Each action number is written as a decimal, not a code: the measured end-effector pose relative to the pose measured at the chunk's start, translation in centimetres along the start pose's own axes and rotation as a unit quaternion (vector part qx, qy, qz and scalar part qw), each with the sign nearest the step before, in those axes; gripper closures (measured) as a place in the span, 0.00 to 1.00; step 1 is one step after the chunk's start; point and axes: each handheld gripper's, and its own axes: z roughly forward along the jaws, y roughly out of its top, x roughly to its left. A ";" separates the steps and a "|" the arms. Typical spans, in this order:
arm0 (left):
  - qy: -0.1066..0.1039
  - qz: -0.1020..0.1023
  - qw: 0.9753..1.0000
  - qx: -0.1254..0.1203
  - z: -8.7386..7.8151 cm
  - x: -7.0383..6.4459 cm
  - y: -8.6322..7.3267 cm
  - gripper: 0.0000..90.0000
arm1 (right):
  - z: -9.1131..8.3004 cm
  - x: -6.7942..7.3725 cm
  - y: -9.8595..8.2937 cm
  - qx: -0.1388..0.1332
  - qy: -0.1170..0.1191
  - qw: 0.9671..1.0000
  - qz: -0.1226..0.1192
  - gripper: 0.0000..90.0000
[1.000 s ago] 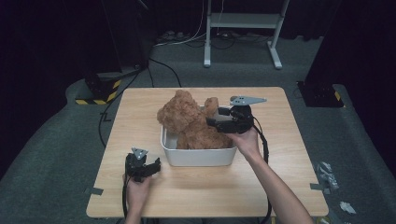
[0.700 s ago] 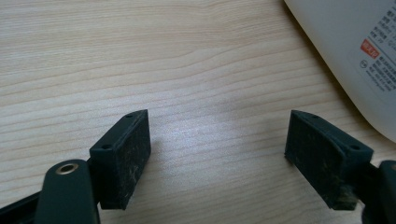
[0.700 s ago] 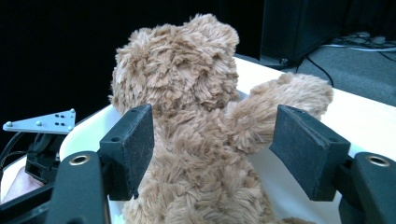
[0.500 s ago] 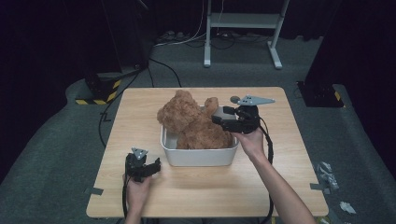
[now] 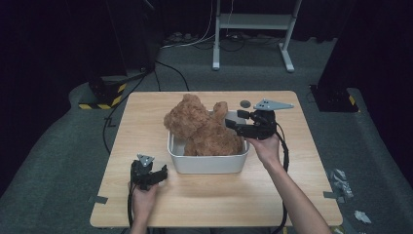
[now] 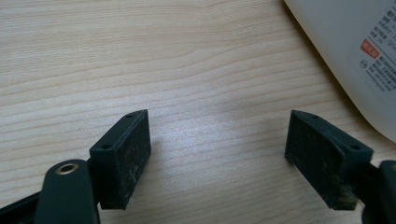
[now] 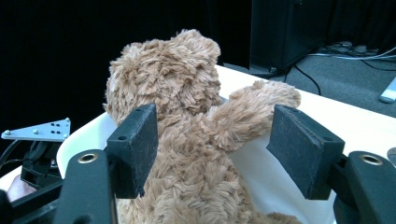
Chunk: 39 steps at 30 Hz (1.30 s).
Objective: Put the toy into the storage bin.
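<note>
A brown plush teddy bear (image 5: 202,126) sits in a white tub (image 5: 207,163) at the middle of the wooden table; its head and one raised arm stand above the rim. My right gripper (image 5: 231,123) is open at the tub's right side, just off the bear's arm. In the right gripper view the bear (image 7: 187,140) shows close ahead between the spread jaws of the right gripper (image 7: 215,149), apart from both. My left gripper (image 5: 158,171) rests open on the table at the tub's front left corner. In the left gripper view, the left gripper (image 6: 217,154) holds nothing and the tub's wall (image 6: 345,60) shows to the right.
A small dark round disc (image 5: 245,103) lies on the table (image 5: 292,195) behind the tub. Cables (image 5: 112,122) trail off the table's left side to the floor. A white stand's base (image 5: 253,29) is on the floor beyond the table.
My right gripper has drawn back a little to the right, away from the bear. The left gripper has stayed where it was.
</note>
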 end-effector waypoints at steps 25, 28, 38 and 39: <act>0.000 0.001 1.000 0.000 0.0 0.0 0.0 0.25 | -2.3 -1.0 -0.3 -0.010 -0.025 1.000 0.000 0.38; -0.001 -0.001 1.000 -0.002 0.0 0.0 0.0 0.25 | -2.6 -1.2 -0.3 -0.012 -0.028 1.000 0.004 0.38; -0.001 -0.003 1.000 -0.002 0.0 0.0 0.0 0.25 | -3.7 -1.7 -0.5 -0.014 -0.044 0.999 0.008 0.39; -0.001 -0.003 1.000 -0.002 0.0 0.0 0.0 0.25 | -3.7 -1.8 -0.5 -0.015 -0.045 0.999 0.008 0.39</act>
